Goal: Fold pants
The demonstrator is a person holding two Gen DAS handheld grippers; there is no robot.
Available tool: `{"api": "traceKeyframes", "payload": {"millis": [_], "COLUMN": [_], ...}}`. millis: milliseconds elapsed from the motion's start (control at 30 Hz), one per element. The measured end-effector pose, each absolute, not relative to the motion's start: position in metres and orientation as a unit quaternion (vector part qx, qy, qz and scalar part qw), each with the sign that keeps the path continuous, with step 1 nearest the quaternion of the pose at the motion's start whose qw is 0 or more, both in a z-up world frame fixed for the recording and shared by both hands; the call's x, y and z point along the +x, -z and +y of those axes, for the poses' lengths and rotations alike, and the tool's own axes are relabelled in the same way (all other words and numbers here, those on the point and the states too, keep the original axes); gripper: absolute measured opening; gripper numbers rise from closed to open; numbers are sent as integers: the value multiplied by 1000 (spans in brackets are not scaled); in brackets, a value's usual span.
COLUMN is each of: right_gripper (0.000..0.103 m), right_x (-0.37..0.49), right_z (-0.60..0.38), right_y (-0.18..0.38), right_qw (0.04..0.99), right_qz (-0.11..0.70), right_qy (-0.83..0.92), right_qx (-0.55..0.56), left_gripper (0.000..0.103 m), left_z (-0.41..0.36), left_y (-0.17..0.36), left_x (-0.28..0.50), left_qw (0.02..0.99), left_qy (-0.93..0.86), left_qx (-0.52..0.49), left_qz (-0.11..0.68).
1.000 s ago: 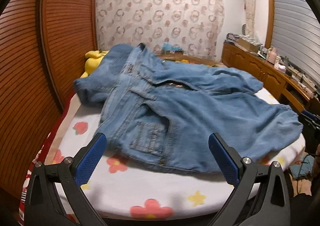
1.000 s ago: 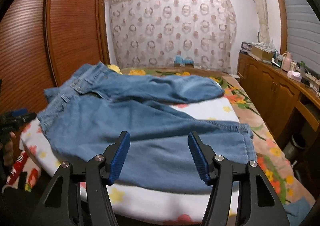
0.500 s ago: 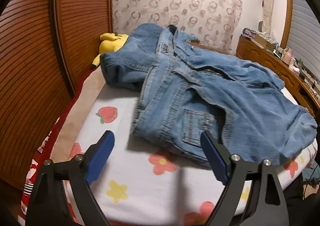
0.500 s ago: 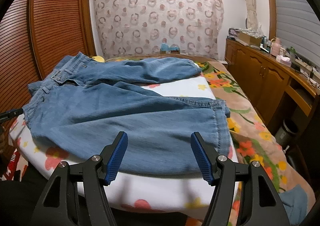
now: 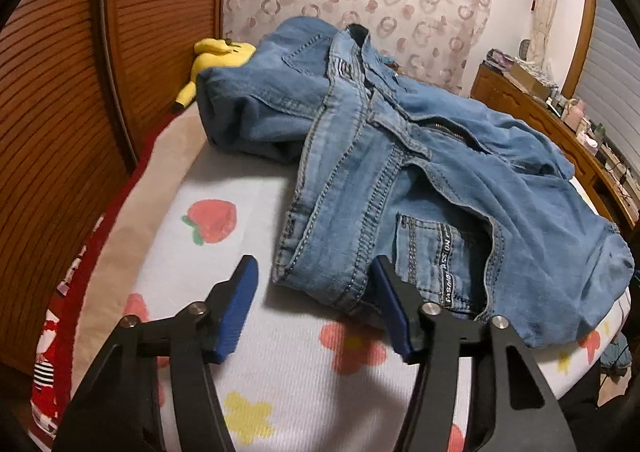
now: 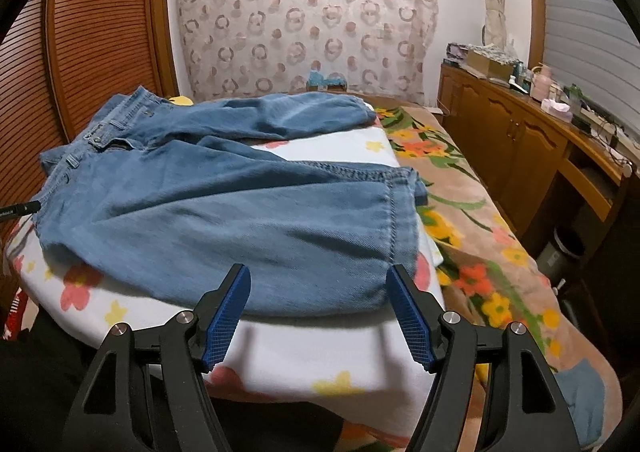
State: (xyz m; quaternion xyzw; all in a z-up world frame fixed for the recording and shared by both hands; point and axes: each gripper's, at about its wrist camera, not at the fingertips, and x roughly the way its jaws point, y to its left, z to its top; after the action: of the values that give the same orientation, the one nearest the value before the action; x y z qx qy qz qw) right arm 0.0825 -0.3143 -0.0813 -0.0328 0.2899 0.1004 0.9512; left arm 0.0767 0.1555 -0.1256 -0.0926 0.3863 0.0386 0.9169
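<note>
Fold not yet begun, as far as I can judge: the jeans (image 5: 420, 179) lie spread on the bed (image 5: 240, 211), over a white flower-print cover, both legs out and apart, no crease set. What is left is everything: bring one leg over the other, then halve lengthwise. My left tool (image 5: 316, 308) has just been closing down from its widest but is not clamped; the waistband corner (image 5: 316, 272) sits between the two blue pads, at 12 o'clock and just beyond the tips, and I see a gap at each pad, so no grip yet. The rest of the waist, with the fly and a back pocket, runs off toward 1 and 2 o'clock. A yellow plush toy (image 5: 216, 55) lies past the jeans at 11 o'clock, against the wooden wardrobe. My right tool (image 6: 320, 312) has just been opening and stands spread and empty; the near leg's lower edge lies at 12 o'clock just ahead of the tips, and the hem (image 6: 396, 223) is at 1 o'clock. The far leg stretches across well beyond, at 12 o'clock.
</note>
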Motion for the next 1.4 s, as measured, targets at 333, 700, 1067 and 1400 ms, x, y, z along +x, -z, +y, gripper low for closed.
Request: {"api": "traceKeyframes", "payload": {"millis": [333,700,1067,1400], "right_gripper": [78,78,16,10], "right_x": [80,94,103,72], "right_z": [-324,-314,-336,-349], "right_y": [80,70,58,8], "right_qw": [944,939,944,963], "right_qz": [316,325,306,239], "right_qy": [-86,-110,-125,-122], "right_qx": [-39,-10,-9,-28], "left_gripper": [47,42,25,19], "left_z": [151,151,142,123], "left_y": [122,121,109,60], "left_x": [73,74,71,50], "left_qw": [920,921,930,951], "left_qy": [-35,-32,-18,7], "left_qx": [-88,-85,-81,-74], "left_qz": [381,379,357,301]}}
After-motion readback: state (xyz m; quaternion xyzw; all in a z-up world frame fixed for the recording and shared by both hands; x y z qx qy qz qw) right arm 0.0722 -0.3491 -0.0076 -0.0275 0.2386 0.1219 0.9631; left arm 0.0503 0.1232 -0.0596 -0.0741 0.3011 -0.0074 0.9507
